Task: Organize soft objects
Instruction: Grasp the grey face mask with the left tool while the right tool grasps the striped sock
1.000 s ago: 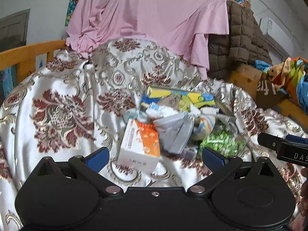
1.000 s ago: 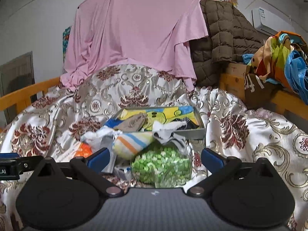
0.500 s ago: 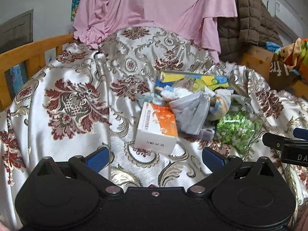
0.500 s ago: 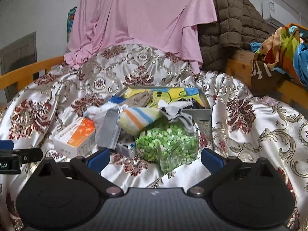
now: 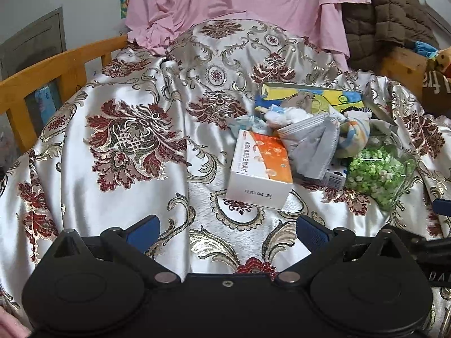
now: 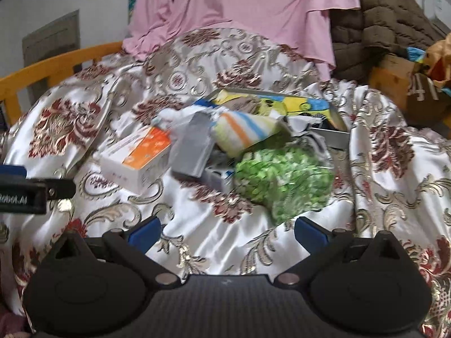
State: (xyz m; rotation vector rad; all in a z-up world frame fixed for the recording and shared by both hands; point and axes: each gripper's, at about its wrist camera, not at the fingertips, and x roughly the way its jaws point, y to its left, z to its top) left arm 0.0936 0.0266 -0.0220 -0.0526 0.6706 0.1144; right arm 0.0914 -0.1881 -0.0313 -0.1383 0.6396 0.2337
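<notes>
While both grippers hover with jaws apart and empty, the right gripper point(image 6: 227, 229) sits nearer the striped sock point(image 6: 245, 132), lying crosswise in the pile ahead; the left gripper point(image 5: 227, 229) faces the box point(image 5: 260, 169).

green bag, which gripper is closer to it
Right. The right gripper sits just in front of the green bag; the left gripper faces the orange and white box, with the bag off to its right.
</notes>
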